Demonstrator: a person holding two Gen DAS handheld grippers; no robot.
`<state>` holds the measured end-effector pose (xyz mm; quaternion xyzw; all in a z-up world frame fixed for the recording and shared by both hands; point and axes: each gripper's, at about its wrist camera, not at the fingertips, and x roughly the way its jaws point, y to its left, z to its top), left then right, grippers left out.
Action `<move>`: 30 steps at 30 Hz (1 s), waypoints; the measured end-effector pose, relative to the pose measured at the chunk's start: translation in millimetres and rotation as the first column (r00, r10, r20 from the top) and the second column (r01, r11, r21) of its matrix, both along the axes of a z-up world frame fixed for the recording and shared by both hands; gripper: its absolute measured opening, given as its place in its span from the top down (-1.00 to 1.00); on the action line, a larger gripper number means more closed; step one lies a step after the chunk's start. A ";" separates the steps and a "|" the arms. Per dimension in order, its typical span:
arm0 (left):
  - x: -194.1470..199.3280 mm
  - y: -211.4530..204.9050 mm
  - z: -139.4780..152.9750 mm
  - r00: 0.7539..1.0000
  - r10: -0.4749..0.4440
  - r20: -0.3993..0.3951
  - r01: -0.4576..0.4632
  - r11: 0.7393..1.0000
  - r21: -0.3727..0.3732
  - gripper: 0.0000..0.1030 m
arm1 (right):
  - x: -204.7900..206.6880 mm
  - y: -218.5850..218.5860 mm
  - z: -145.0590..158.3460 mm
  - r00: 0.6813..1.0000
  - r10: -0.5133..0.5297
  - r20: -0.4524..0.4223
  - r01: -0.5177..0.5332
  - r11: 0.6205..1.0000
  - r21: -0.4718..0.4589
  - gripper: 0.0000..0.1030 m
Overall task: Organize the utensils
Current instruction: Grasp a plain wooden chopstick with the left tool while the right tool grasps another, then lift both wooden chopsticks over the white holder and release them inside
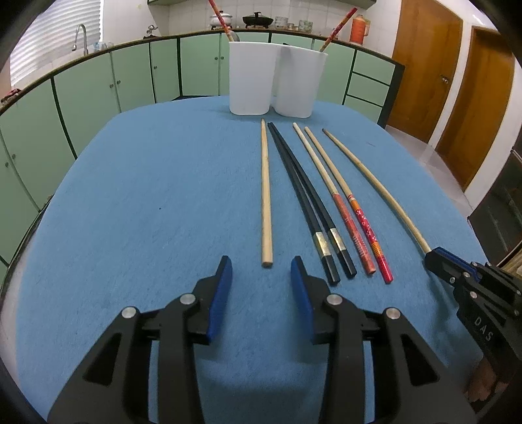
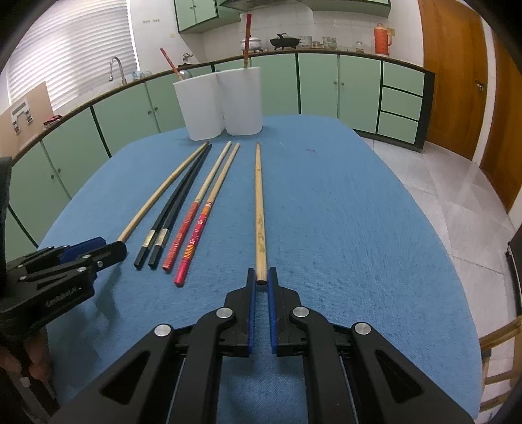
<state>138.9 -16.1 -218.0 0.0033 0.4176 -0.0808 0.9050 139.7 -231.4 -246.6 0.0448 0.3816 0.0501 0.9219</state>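
Right gripper clamped on a wooden chopstick, left gripper parted over another

Six chopsticks lie in a row on the blue cloth-covered table (image 1: 137, 202), their tips pointing toward two white containers (image 1: 274, 80) that stand touching each other at the far edge. From left to right they run: a plain wooden chopstick (image 1: 266, 195), a black pair (image 1: 306, 202) with silver bands, a red patterned pair (image 1: 345, 205) with pale tips, and a second wooden chopstick (image 2: 260, 215), this one set a little apart on the right and marked with a faint pattern. Each container already holds one red patterned chopstick (image 1: 336, 31) leaning out over its rim.

The right gripper (image 2: 261, 280) points forward and downward over the near edge of the table. Its blue-padded jaws are closed narrowly on the near end of the patterned wooden chopstick, whose butt sits between the pad tips while the rest of it lies along the cloth.

The left gripper (image 1: 261, 270) is tilted down the same way, low over the cloth. Its jaws stand partly open, with the near end of the plain wooden chopstick just ahead of the gap and the pads clear of it. In the right wrist view, fingers (image 2: 36, 358) of the person's hand wrap the left gripper's handle at the near left.

Behind the table runs a counter with green cabinets (image 2: 326, 84), a tap (image 1: 81, 37), pots and an orange flask (image 2: 381, 39); wooden doors (image 1: 424, 65) stand at the far right.
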 end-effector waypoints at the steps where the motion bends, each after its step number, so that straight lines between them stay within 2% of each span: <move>1: 2.5 -0.8 0.4 1.000 0.002 -0.004 -0.002 1.000 -0.002 0.30 | 0.3 -0.4 -0.5 1.000 0.000 -0.001 0.000 1.000 0.002 0.87; 4: 6.1 -4.1 0.2 1.000 0.008 -0.014 -0.008 1.000 0.016 0.30 | 0.9 -1.2 -0.9 1.000 -0.001 -0.002 0.001 1.000 0.005 0.87; 6: 8.1 -7.4 -0.3 1.000 0.011 -0.015 -0.011 0.999 0.031 0.37 | 1.3 -1.4 -1.1 1.000 -0.002 -0.003 0.002 1.000 0.008 0.87; 8: 8.8 -9.0 -0.6 1.000 0.011 -0.017 -0.011 0.999 0.035 0.67 | 1.9 -1.6 -1.6 1.000 -0.002 -0.004 0.002 1.000 0.008 0.87; 10: 9.1 -9.0 -0.9 1.000 0.008 -0.020 -0.008 0.999 0.034 0.88 | 2.3 -1.7 -1.6 1.000 -0.002 -0.004 0.002 1.000 0.008 0.87; 19: 2.4 -5.9 11.3 1.000 0.001 -0.005 -0.001 1.000 0.015 0.89 | 2.3 -1.6 8.0 1.000 0.001 0.012 -0.001 1.000 -0.013 0.87; 25: -8.0 -0.8 51.1 0.997 -0.015 0.077 0.011 0.999 0.048 0.89 | 2.8 -4.4 45.5 0.997 0.010 0.081 -0.004 0.998 -0.070 0.87; 30: -13.7 5.1 92.4 0.984 -0.023 0.177 0.017 0.999 0.037 0.89 | 4.7 -5.5 91.4 0.985 0.037 0.167 -0.012 0.989 -0.148 0.87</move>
